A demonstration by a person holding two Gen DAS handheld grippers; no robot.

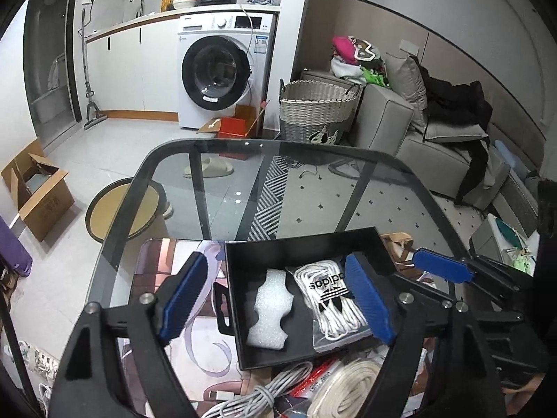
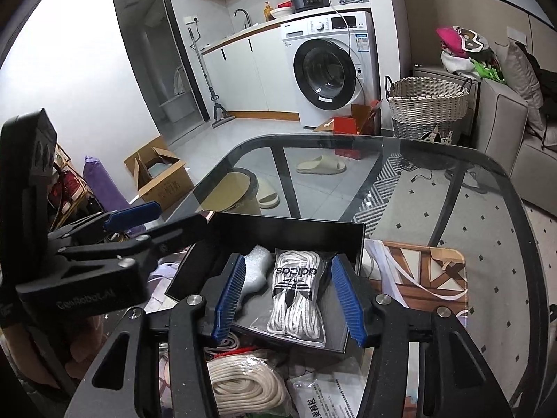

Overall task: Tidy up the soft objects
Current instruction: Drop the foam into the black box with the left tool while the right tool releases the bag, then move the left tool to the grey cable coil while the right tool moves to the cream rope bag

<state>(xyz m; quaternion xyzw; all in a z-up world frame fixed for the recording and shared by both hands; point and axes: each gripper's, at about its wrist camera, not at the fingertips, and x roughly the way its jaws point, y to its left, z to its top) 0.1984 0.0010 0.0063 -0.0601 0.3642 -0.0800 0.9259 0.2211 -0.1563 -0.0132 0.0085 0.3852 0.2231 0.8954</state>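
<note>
Nearest the cameras, a coil of cream rope waits on the worktop beneath both grippers. The right gripper, jaws apart and empty, straddles a bag of white laces lying lengthwise in the black box beside a foam block. The left gripper hangs wide open above. Beyond, bare glass runs to the far edge.

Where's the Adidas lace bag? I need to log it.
In both wrist views the lace bag lies inside the black box, right of the white foam piece.
</note>
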